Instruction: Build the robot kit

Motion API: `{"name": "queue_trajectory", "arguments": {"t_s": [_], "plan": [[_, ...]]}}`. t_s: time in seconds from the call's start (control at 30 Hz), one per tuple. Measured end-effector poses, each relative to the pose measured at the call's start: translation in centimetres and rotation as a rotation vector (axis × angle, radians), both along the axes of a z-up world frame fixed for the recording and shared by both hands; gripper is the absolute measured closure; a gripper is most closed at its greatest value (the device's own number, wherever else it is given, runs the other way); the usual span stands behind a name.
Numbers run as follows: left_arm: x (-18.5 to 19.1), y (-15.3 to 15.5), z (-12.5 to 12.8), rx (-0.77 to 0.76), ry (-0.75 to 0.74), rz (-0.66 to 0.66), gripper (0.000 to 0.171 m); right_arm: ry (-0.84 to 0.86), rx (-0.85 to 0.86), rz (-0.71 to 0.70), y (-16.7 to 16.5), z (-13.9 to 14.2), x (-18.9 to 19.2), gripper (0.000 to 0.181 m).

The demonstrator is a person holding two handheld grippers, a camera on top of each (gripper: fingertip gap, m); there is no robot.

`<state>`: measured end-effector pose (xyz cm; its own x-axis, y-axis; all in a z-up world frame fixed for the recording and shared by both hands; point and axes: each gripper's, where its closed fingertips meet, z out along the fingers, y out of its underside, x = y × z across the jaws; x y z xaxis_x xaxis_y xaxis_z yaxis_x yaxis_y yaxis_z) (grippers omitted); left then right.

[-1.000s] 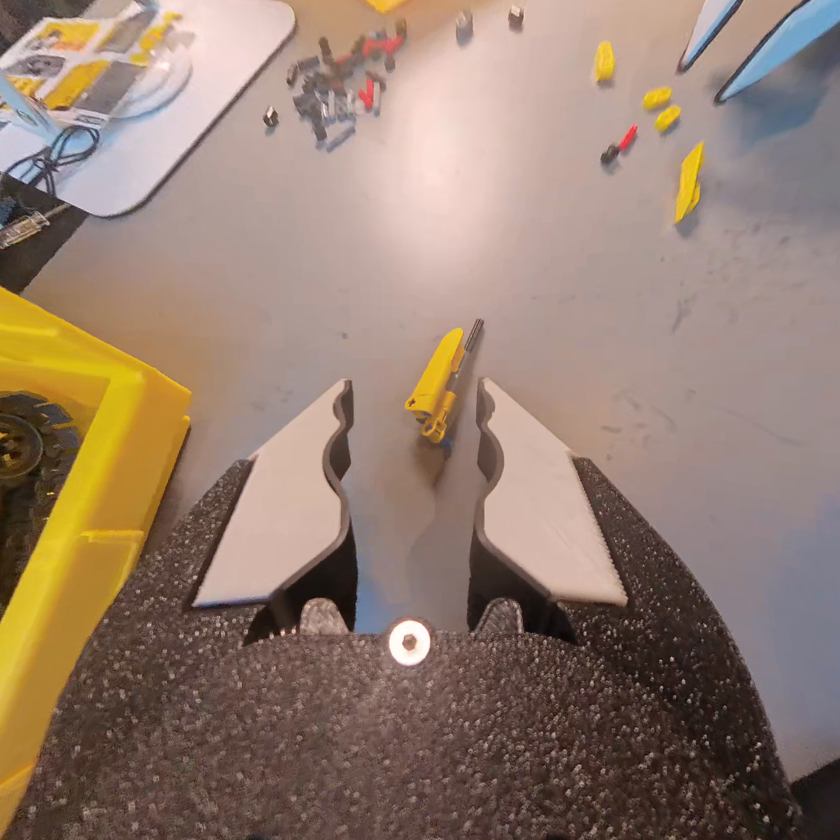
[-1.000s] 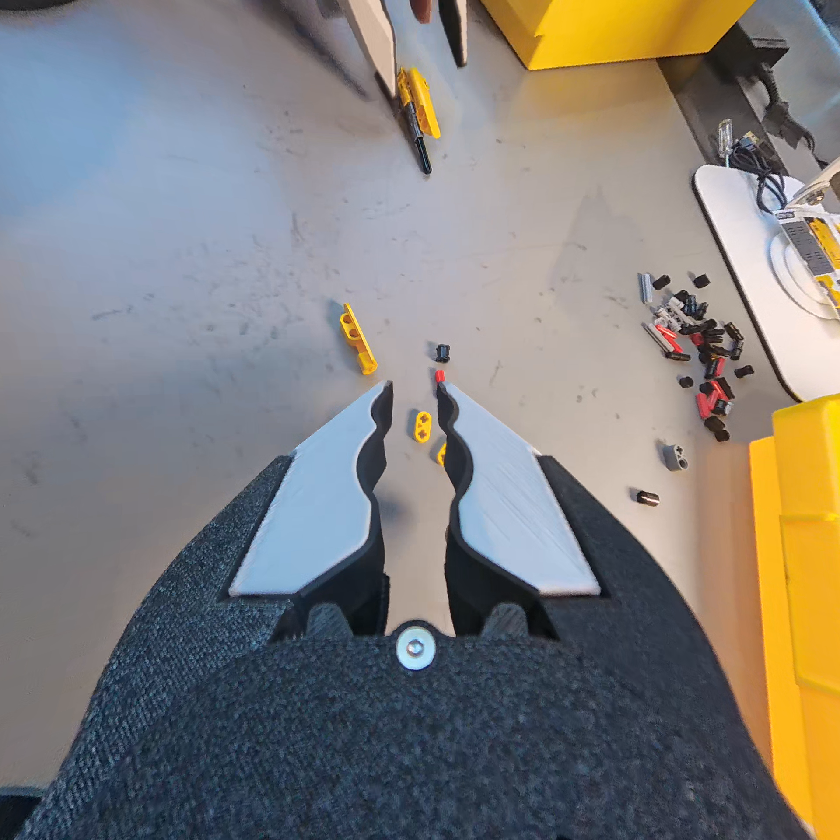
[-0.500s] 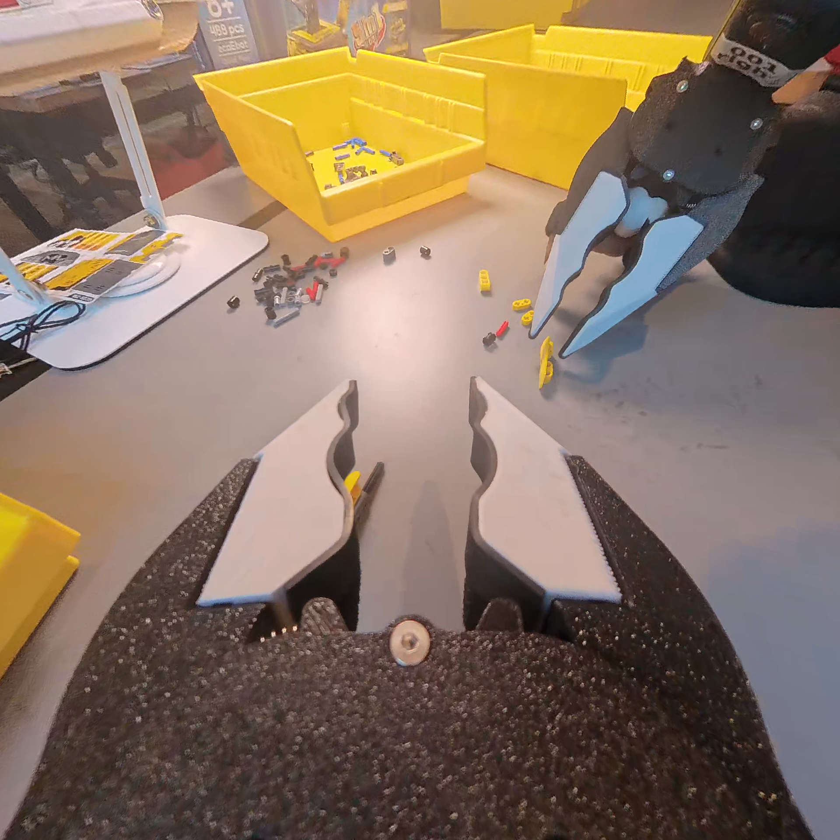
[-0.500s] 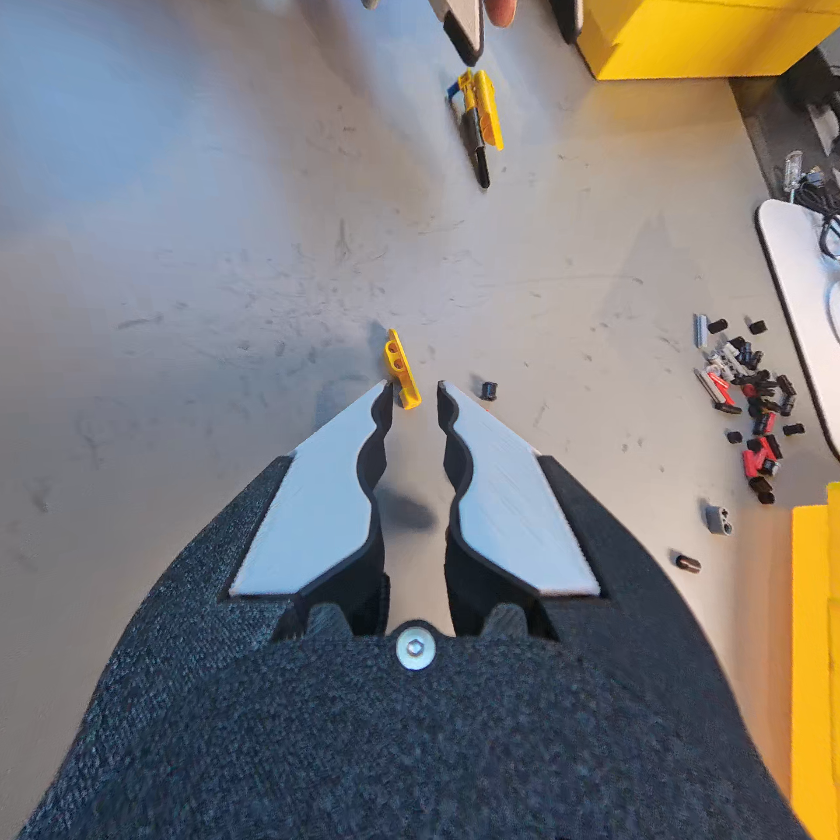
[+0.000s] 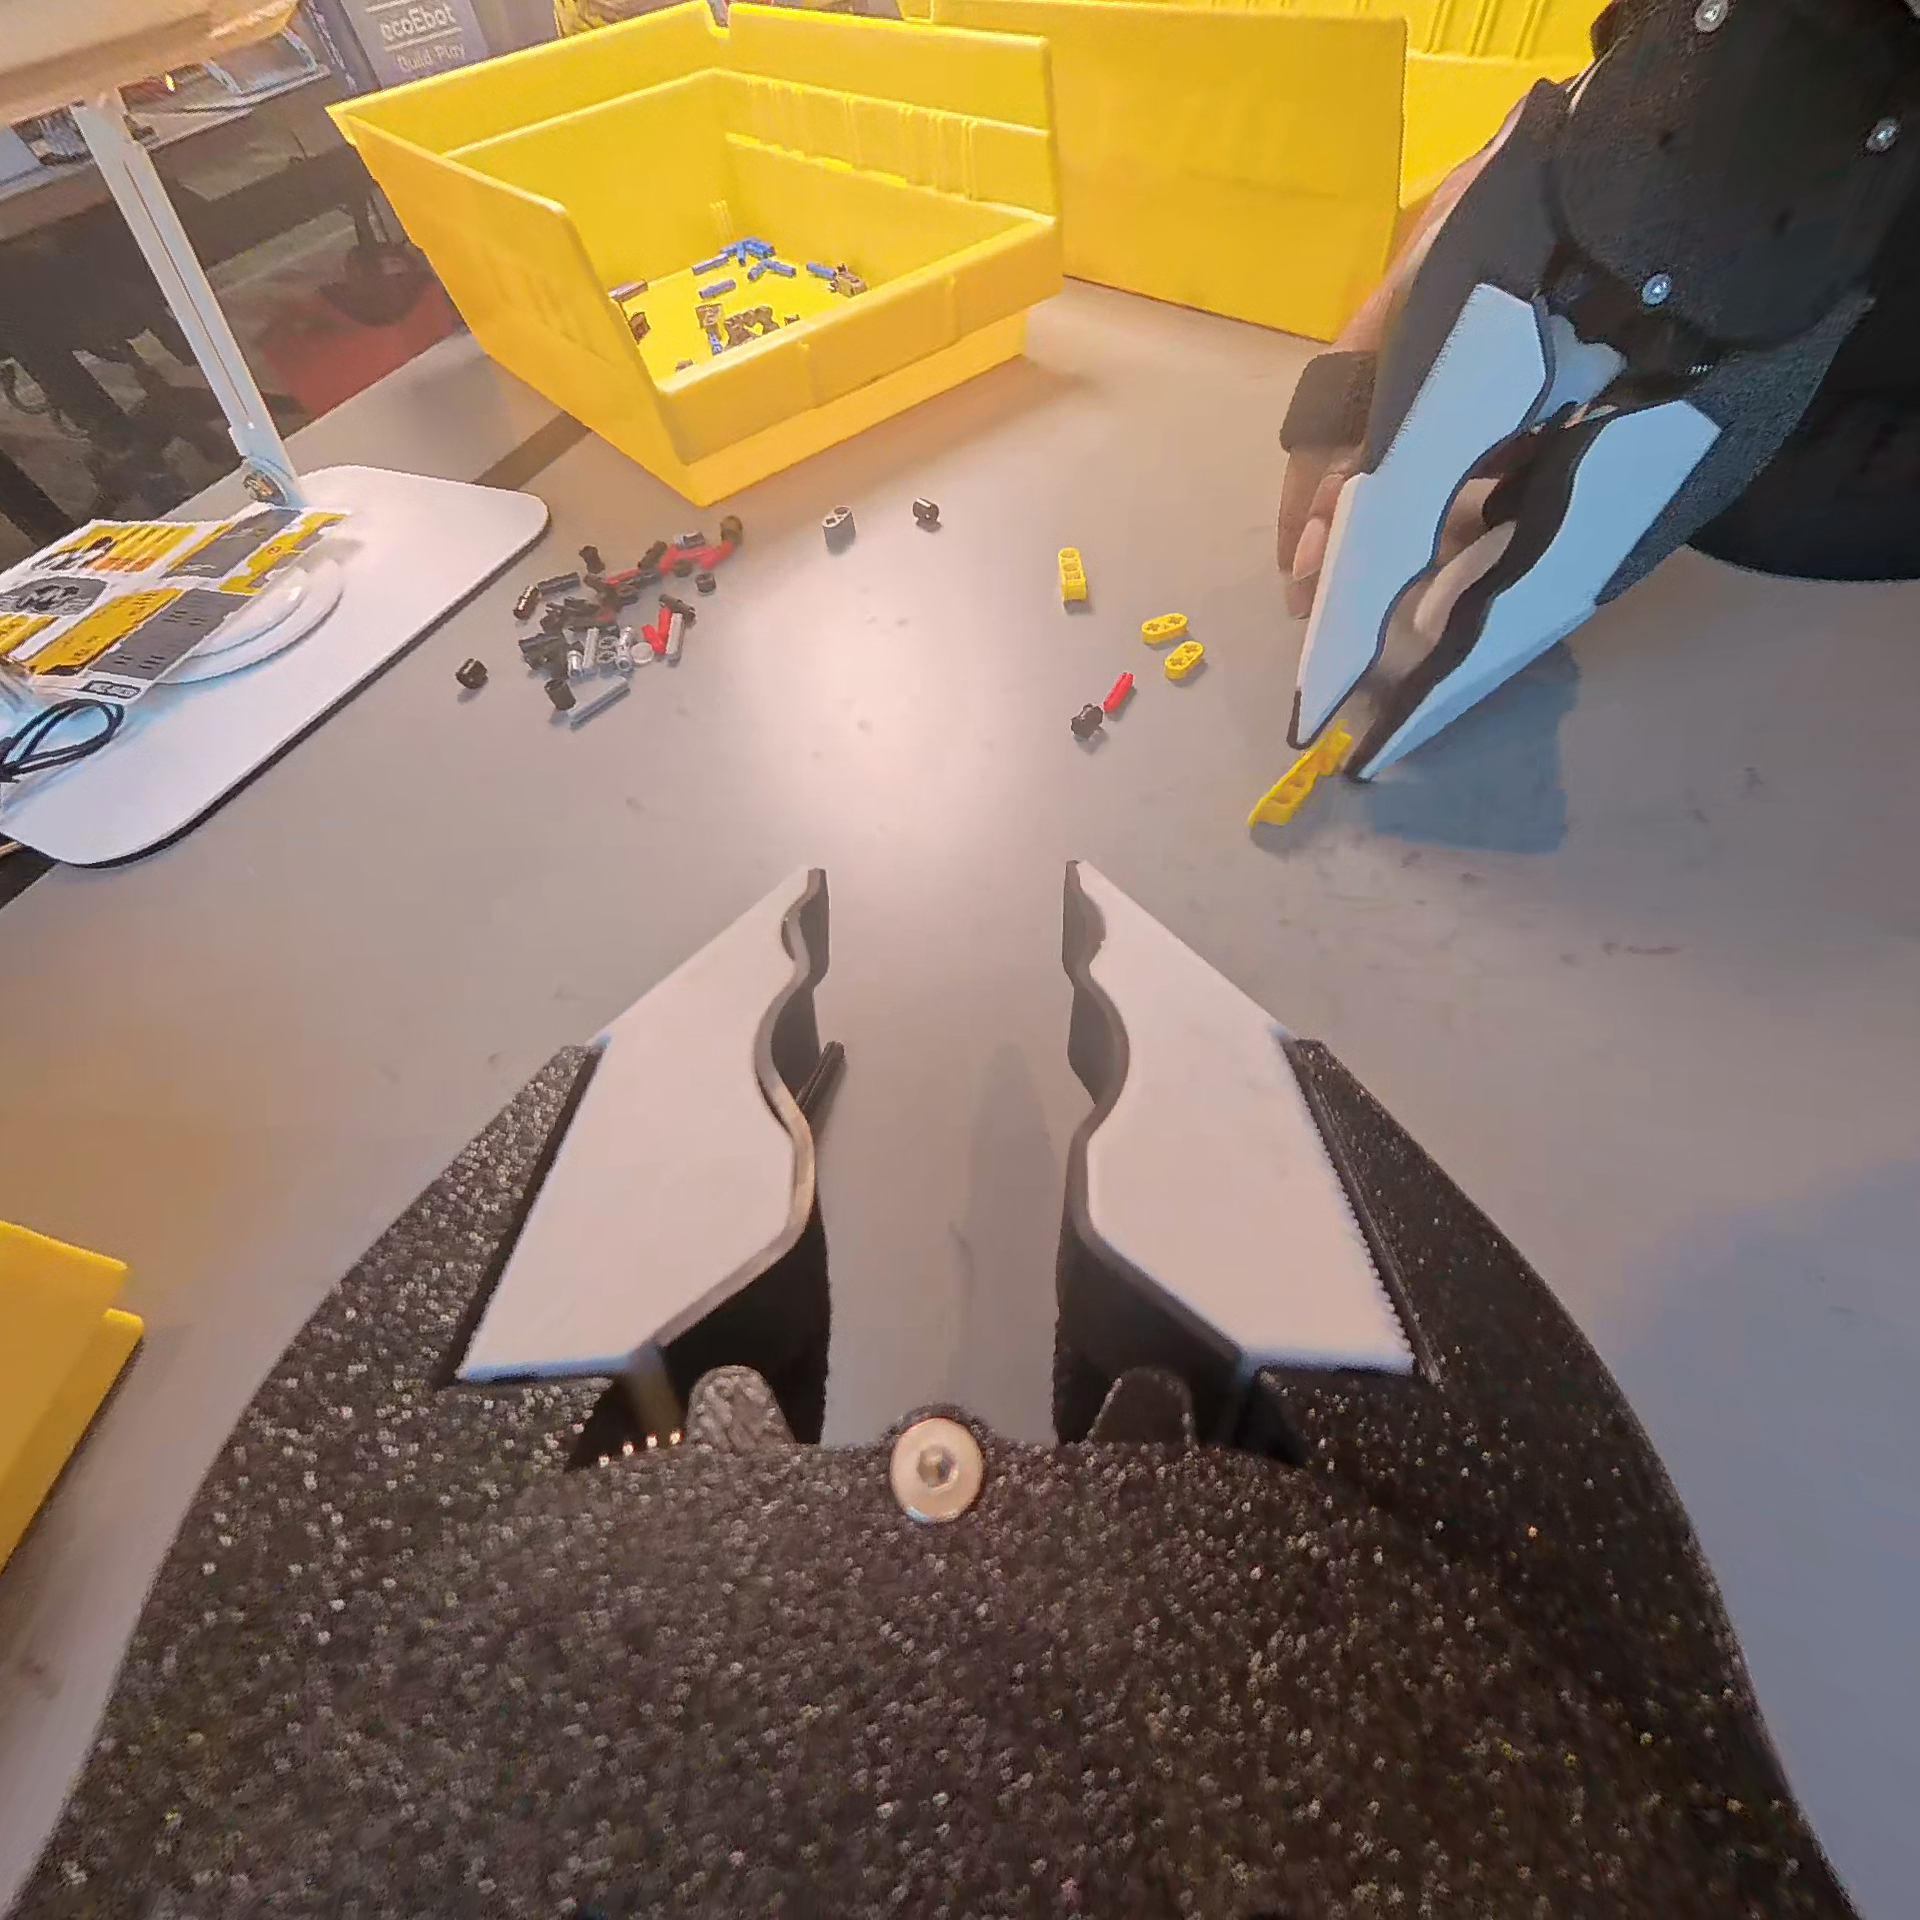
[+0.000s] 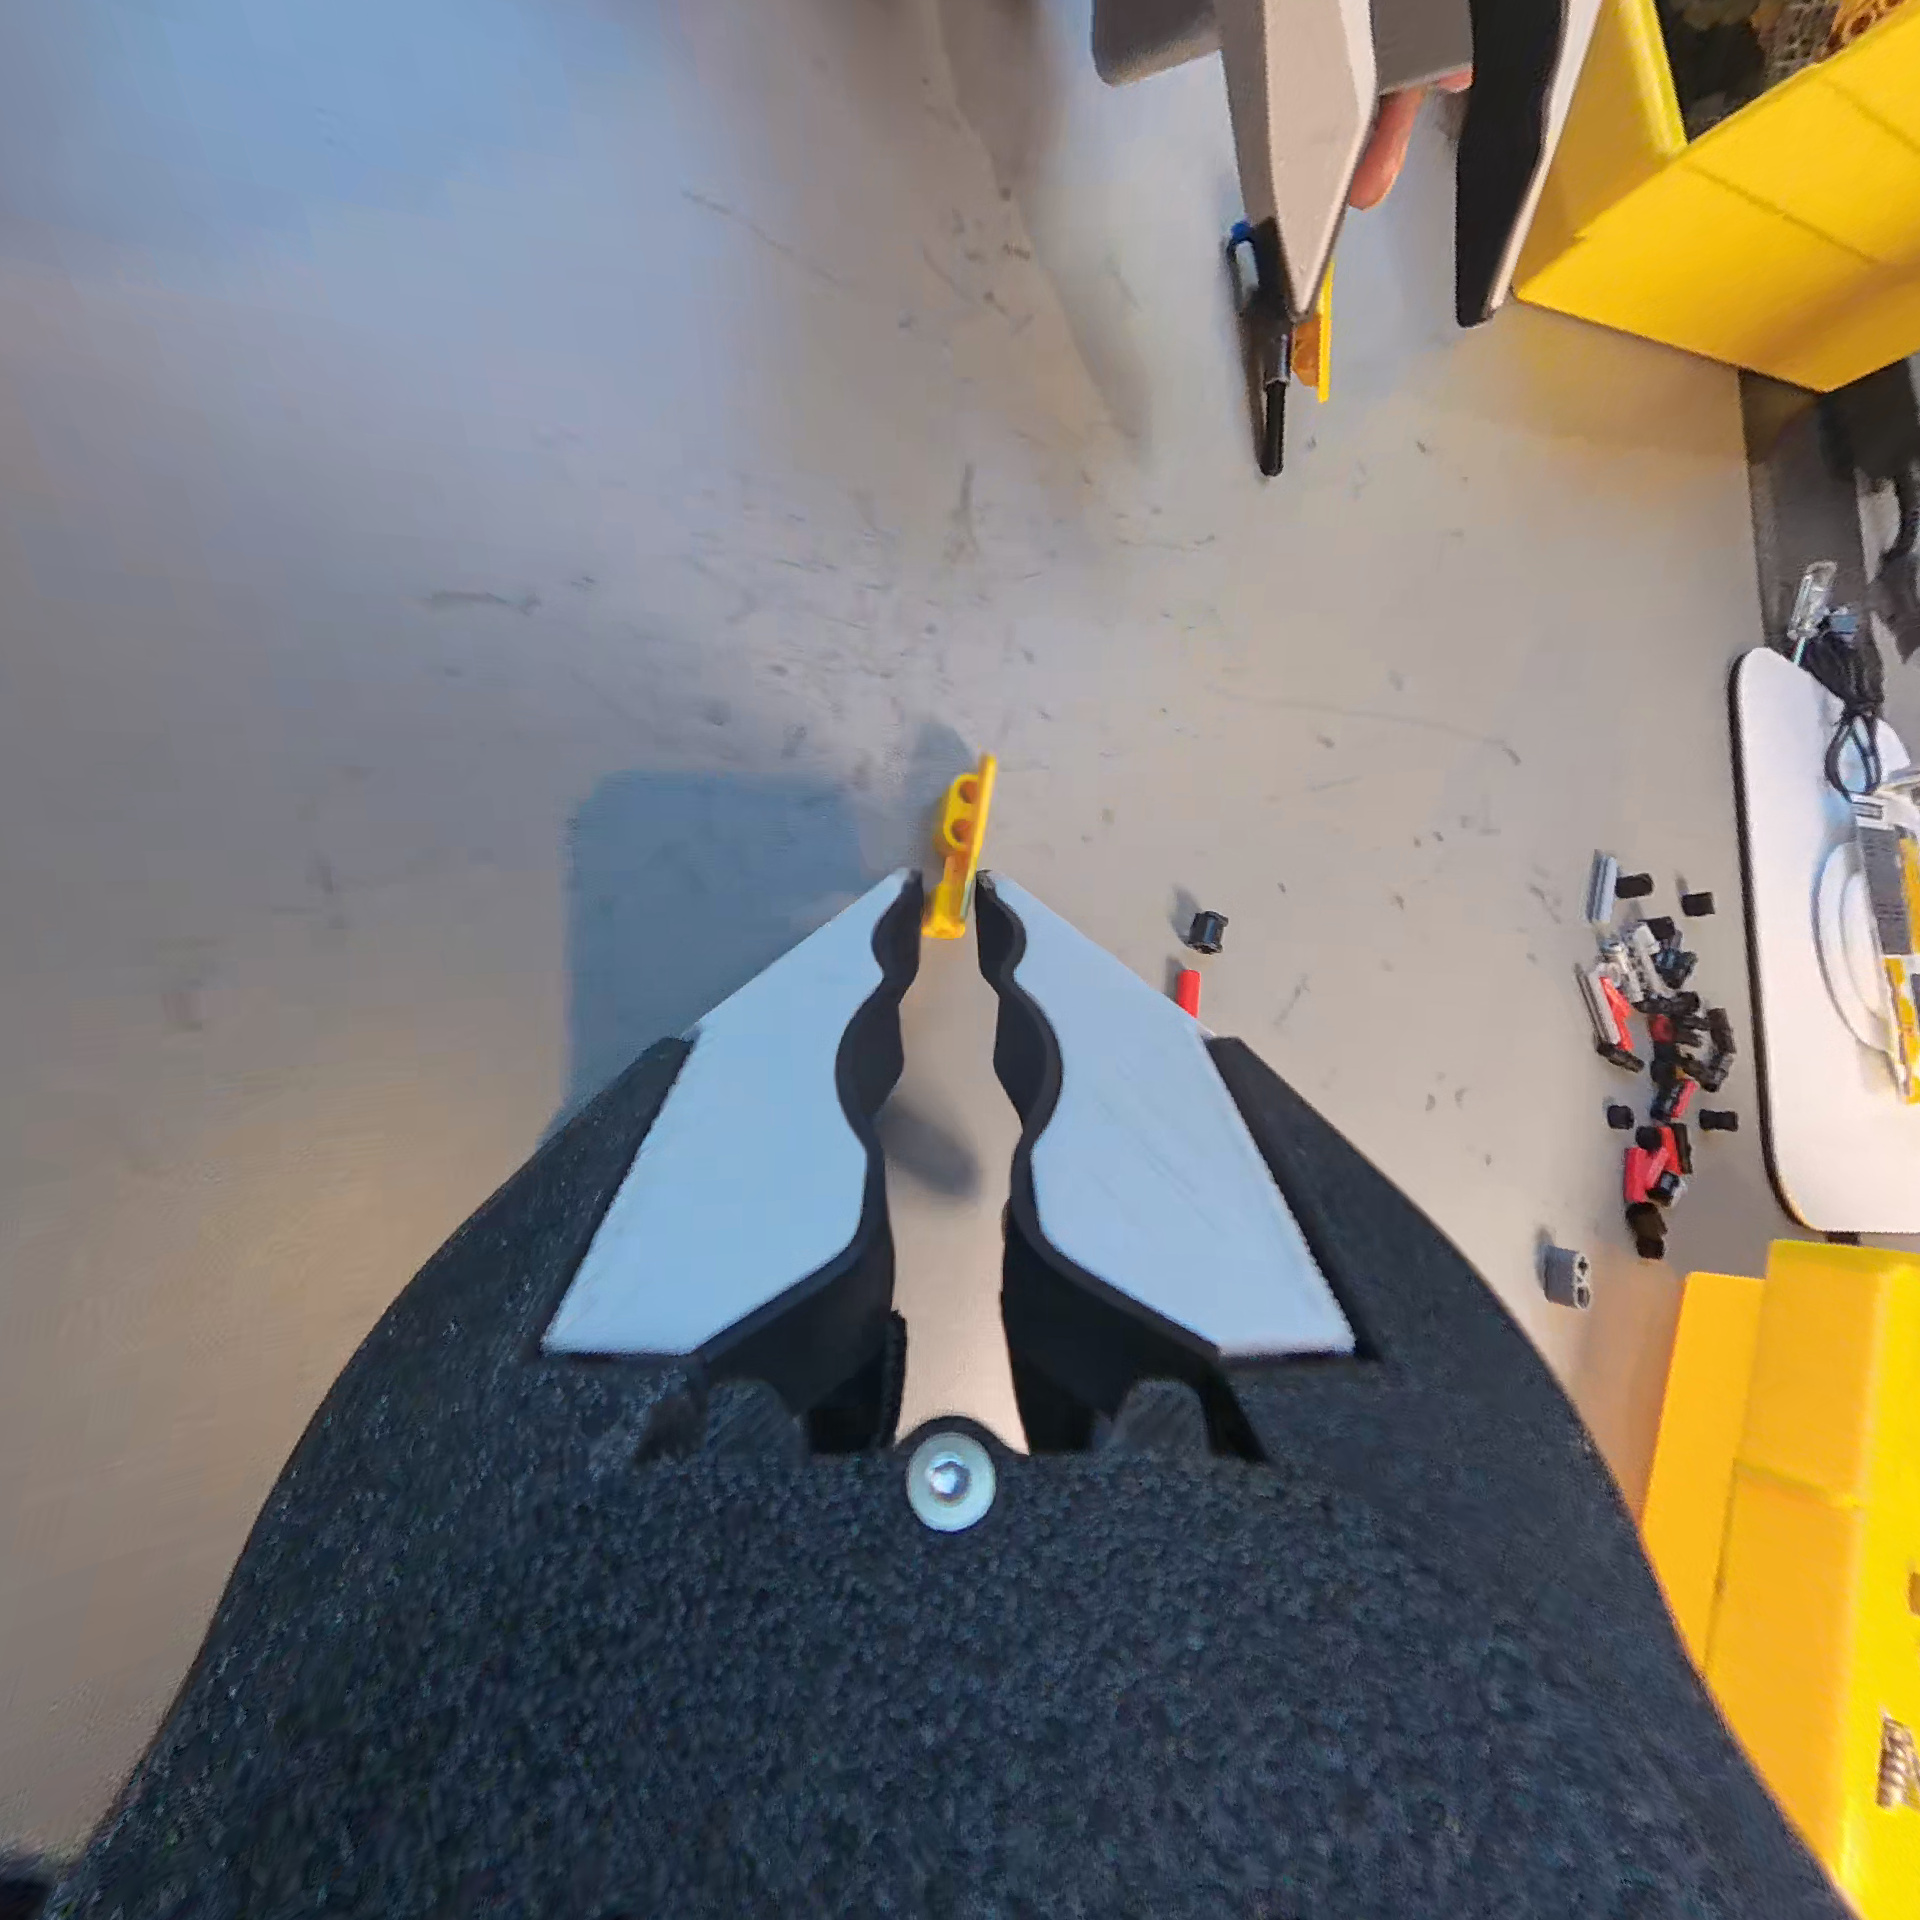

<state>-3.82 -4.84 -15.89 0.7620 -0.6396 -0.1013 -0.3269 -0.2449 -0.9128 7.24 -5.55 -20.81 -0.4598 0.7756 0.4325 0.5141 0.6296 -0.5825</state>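
A yellow beam (image 6: 961,847) is pinched at its near end by the right gripper (image 6: 948,891), jaws nearly closed, on the grey table (image 6: 416,520). The left gripper (image 5: 945,883) is spread wide, gripping nothing; a black-and-yellow piece (image 6: 1276,343) lies against its finger. Loose parts (image 5: 613,623) and a yellow bin (image 5: 727,239) are seen beyond

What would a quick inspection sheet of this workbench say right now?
Surface: grey table, scuffed.
Pieces handled: yellow beam pinched at one end, its other end on the table; yellow-and-black assembly lying partly under one left finger.
Clutter: pile of small pieces; two yellow links; red pin.
Grippers: left gripper open; right gripper shut on the yellow beam.
Cables: black cable on the white stand base.
Surroundings: yellow bin holding small parts.
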Motion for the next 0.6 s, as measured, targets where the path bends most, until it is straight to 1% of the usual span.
{"name": "queue_trajectory", "arguments": {"t_s": [0.07, 0.13, 0.2, 0.3, 0.47, 0.6], "plan": [[0.0, 0.0, 0.0, 0.001, -0.001, 0.002, 0.127, -0.006, -0.06, 0.022, -0.8, 0.2, 0.3, 0.163], [0.0, 0.0, 0.0, 0.002, 0.002, 0.003, 0.128, 0.004, -0.147, 0.032, -1.4, 0.7, 0.4, 0.163], [0.0, 0.0, 0.0, 0.002, 0.006, 0.003, 0.128, 0.015, -0.18, 0.011, -1.1, 1.0, 0.4, 0.163], [0.0, 0.0, -0.1, 0.0, 0.009, 0.002, 0.128, 0.008, -0.189, -0.031, -0.3, 0.8, 0.3, 0.163], [0.1, -0.1, -0.2, 0.003, 0.019, -0.004, 0.128, -0.014, -0.208, -0.067, -0.4, 0.3, -0.2, 0.163], [0.2, -0.1, -0.2, 0.003, 0.025, -0.007, 0.128, -0.011, -0.179, -0.073, 0.0, 0.0, -0.1, 0.172]]}}
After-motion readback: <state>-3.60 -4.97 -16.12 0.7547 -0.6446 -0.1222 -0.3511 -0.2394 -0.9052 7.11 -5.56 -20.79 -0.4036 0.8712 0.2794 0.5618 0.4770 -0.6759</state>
